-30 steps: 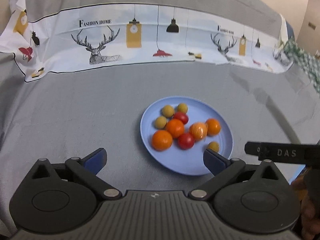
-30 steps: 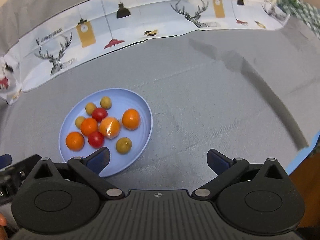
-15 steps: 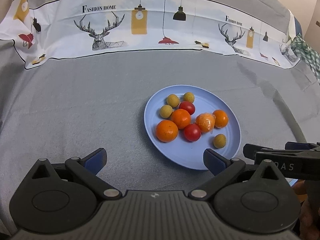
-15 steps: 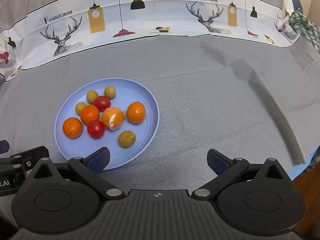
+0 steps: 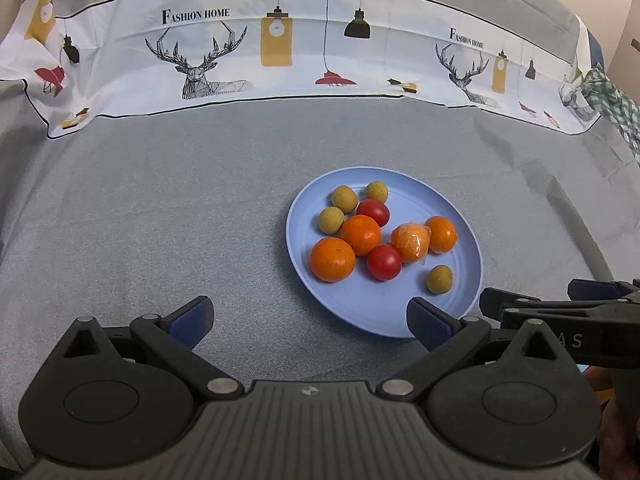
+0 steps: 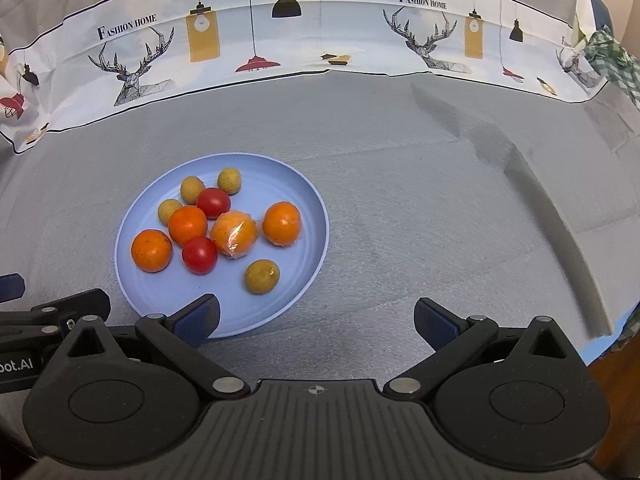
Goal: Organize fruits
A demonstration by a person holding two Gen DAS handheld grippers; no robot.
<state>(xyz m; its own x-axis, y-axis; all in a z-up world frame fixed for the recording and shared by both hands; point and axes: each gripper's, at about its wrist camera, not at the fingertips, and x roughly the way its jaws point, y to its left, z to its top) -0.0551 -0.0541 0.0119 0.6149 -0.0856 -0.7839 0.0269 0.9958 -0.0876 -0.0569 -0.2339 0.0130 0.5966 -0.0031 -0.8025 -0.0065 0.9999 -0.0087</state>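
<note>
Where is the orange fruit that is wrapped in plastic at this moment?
The wrapped orange lies near the middle of the blue plate, among three bare oranges and touching the near red tomato.

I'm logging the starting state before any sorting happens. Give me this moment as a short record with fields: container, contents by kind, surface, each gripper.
container: blue plate
oranges: three bare, plus one wrapped orange in clear film
red tomatoes: two, e.g.
yellow-green fruits: four; one lies apart near the front
surface: grey cloth, printed cloth behind
left gripper: open, empty
right gripper: open, empty
</note>
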